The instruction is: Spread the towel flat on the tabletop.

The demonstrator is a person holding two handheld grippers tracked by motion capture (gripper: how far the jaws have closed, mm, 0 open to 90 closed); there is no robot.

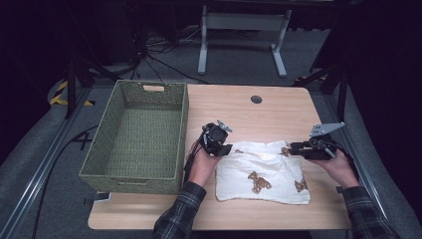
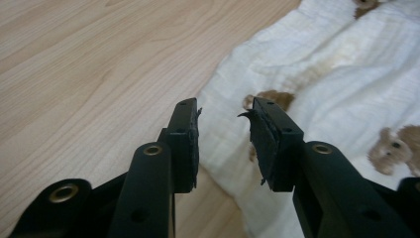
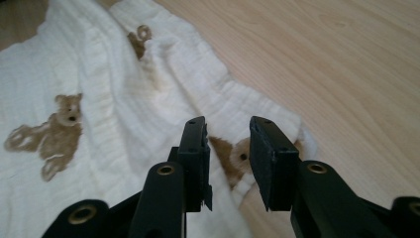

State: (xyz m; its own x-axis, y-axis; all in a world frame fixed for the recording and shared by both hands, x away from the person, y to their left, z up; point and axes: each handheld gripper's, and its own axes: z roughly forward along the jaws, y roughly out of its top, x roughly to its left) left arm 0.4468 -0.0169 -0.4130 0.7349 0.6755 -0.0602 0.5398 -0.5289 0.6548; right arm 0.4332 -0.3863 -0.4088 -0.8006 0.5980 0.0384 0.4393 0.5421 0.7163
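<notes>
White muslin, bear-printed: the cloth (image 1: 263, 172) lies rumpled on the desk (image 1: 278, 112), unfolded, between the left claw (image 1: 224, 148) and right claw (image 1: 293, 148), each with jaws apart at a far corner, gripping nothing (likely just starting). The wicker basket (image 1: 104, 159) waits beyond the left claw; dark room, grey floor.

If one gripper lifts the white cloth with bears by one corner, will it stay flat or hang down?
The white cloth would probably hang down limp: it already lies in soft wrinkles and folds on the table. It looks thin and light, so it should lift easily. Pushed sideways, it would likely bunch up rather than slide as one piece.
</notes>
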